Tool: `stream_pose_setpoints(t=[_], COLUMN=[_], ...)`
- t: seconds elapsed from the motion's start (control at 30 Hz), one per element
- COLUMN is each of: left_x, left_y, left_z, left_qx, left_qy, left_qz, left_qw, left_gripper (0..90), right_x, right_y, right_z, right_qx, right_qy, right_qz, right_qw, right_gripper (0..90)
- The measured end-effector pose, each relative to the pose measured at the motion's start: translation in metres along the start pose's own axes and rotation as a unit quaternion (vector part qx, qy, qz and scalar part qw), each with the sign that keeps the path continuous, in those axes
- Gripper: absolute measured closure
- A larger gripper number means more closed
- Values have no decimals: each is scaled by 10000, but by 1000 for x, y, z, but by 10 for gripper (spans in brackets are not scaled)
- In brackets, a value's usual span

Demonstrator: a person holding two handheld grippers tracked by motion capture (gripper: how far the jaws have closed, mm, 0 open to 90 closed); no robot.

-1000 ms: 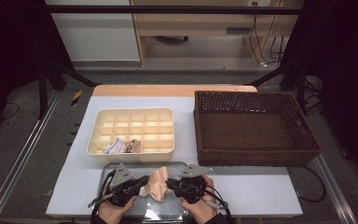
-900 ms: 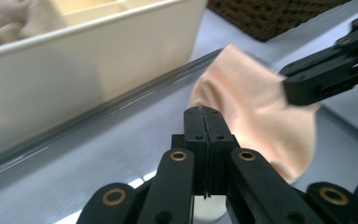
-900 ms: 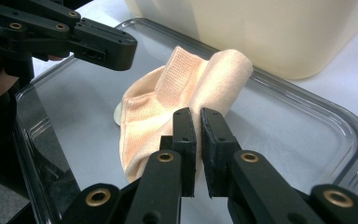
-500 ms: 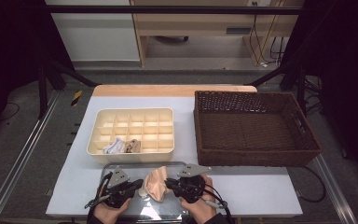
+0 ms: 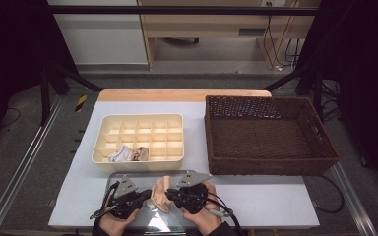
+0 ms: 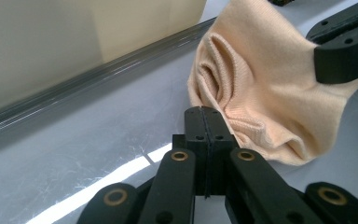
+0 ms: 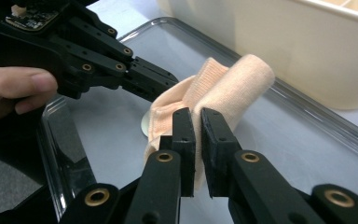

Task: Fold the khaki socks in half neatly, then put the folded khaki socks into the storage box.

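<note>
Brown wicker basket (image 5: 270, 135) rt of cream divider box (image 5: 139, 136) w/ two socks (image 5: 128, 154) inside.

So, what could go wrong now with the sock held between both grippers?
The left gripper pinches only a thin edge fold of the peach sock, so it may slip out. The right gripper grips the bunched end; pulling apart could undo the fold. The organizer's compartments look narrow, so the loose bundle could catch on the dividers.

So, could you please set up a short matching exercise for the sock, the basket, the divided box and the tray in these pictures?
Things:
1. sock
2. basket
3. divided box
4. tray

Descriptions:
A. dark brown wicker, empty
B. peach, pinched by both hand-held grippers
C. clear, under the sock
D. cream, two rolled items in its front row

Pairs: 1-B, 2-A, 3-D, 4-C
</note>
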State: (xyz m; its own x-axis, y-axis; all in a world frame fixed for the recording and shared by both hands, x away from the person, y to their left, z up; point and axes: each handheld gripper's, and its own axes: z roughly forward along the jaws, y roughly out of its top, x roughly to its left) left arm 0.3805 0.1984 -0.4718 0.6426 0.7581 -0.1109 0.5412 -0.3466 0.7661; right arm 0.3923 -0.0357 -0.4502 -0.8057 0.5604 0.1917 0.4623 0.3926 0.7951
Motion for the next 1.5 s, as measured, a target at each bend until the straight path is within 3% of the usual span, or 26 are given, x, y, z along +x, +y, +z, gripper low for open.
stream_pose_setpoints(t=[0.3,0.47,0.7,0.8,1.0,1.3,1.5], left_x=[1,4,14,12,5,-7,-8], left_y=[0,1,14,21,30,35,33], left_z=[0,-2,-17,-21,-21,-13,-3], left_qx=[18,-50,-584,-774,-918,-806,-530], left_qy=[-20,-8,16,-61,-99,-53,21], left_qz=[0,-58,-239,-164,-7,180,296], left_qw=[10000,10000,9980,9969,9957,9966,9982], left_gripper=[895,895,882,840,744,555,514], right_x=[9,12,12,13,14,15,15], right_y=[5,1,-7,-7,-7,-8,-9], right_z=[15,26,32,31,31,31,30], right_qx=[146,252,110,115,88,49,28], right_qy=[242,255,291,271,260,254,270], right_qz=[-216,-255,-238,-261,-293,-338,-328], right_qw=[9994,9990,9992,9992,9992,9991,9991], right_gripper=[841,834,831,827,824,823,822])
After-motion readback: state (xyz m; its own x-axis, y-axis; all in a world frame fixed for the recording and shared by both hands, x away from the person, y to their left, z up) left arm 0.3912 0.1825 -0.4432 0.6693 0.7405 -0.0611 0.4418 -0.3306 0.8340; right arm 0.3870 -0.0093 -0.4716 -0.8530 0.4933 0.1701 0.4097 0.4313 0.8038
